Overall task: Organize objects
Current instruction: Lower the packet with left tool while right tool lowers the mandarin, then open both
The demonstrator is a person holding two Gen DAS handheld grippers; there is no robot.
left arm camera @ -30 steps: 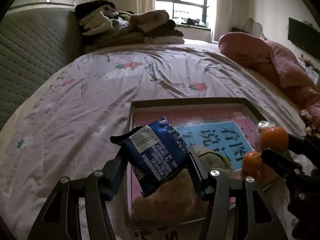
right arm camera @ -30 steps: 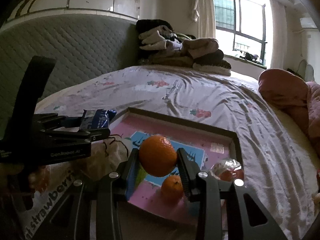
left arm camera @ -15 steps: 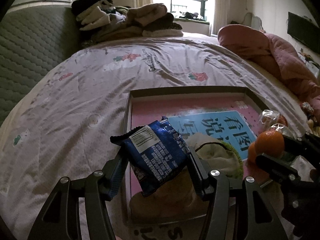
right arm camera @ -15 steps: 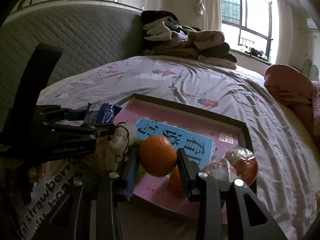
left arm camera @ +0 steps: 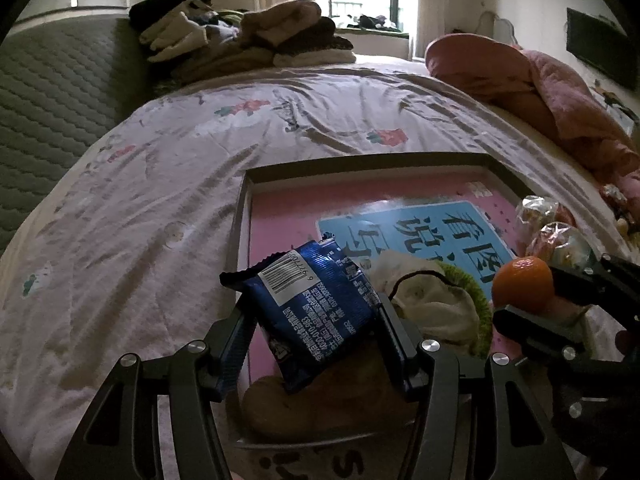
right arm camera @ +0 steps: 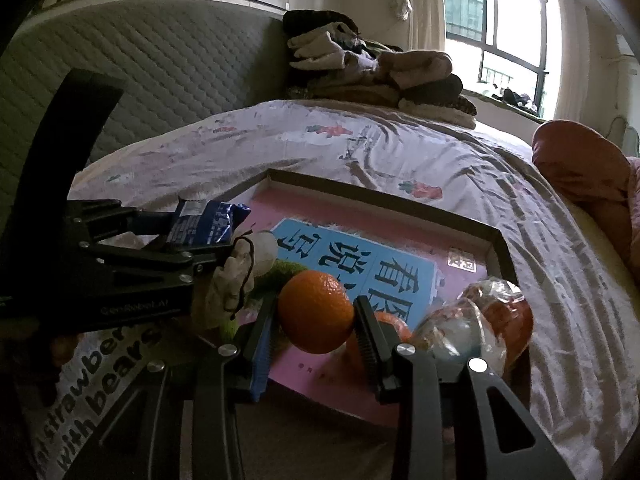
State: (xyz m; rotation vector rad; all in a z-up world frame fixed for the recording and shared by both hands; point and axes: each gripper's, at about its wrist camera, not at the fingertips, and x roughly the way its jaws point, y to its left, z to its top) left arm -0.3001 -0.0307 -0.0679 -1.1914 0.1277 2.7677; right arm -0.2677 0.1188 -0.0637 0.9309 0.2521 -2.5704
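Over the shallow dark-rimmed cardboard tray (left arm camera: pixel 240 216) with its pink and blue printed floor, on the flowered bedsheet (left arm camera: pixel 160 168): both loads carried, neither set down. Left gripper (left arm camera: pixel 316 328) clamped fairly wide on a crinkled blue foil snack packet (left arm camera: pixel 316 300), held clear above a cream cloth pouch (left arm camera: pixel 424 296) in the tray's near corner. Right gripper (right arm camera: pixel 316 316) pinched tight on a round orange mandarin (right arm camera: pixel 316 312), hanging just over a second mandarin (right arm camera: pixel 394 326) and the clear-wrapped sweets (right arm camera: pixel 480 316). Step in hand, probably: placing into the tray. Next (a judgement only): lowering each load onto bare pink floor, then easing off the mandarin gently, since liable to roll.
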